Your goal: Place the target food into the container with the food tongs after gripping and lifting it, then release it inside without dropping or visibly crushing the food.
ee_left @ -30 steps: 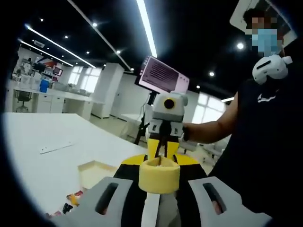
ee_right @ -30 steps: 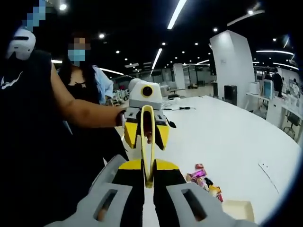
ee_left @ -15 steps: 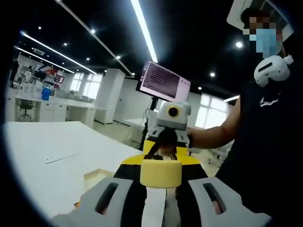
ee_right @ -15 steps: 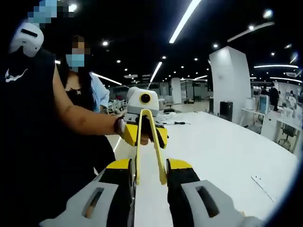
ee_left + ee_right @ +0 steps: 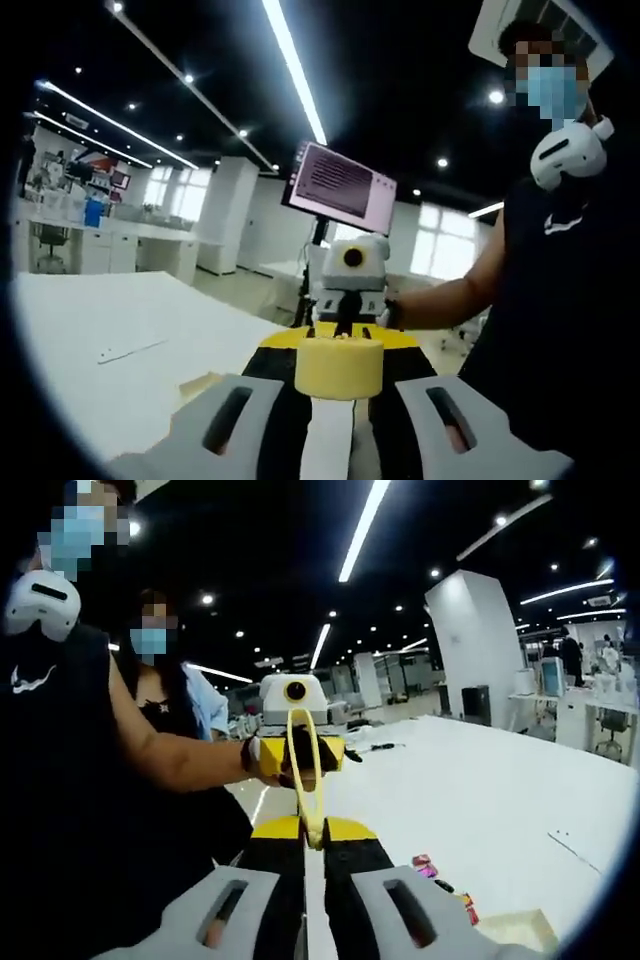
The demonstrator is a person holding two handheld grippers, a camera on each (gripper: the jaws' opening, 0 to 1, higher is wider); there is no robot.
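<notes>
In the left gripper view my left gripper is shut on a pale yellow, round, cake-like food piece held up in the air. Facing it is my right gripper, with a hand on it. The right gripper view shows my right gripper shut on yellow food tongs. The tong arms are squeezed close together and their tips reach toward the left gripper. I cannot tell whether the tips touch the food. A shallow beige container lies on the white table; its edge peeks beside my left jaws.
Small colourful snack packets lie on the table near the container. A person in a dark shirt holds the grippers; a second person stands behind. A monitor stands on a stand beyond the table.
The tong arms, spread apart half a second ago, are now squeezed together. Both views have tilted upward a little; the food piece stays in my left gripper.
</notes>
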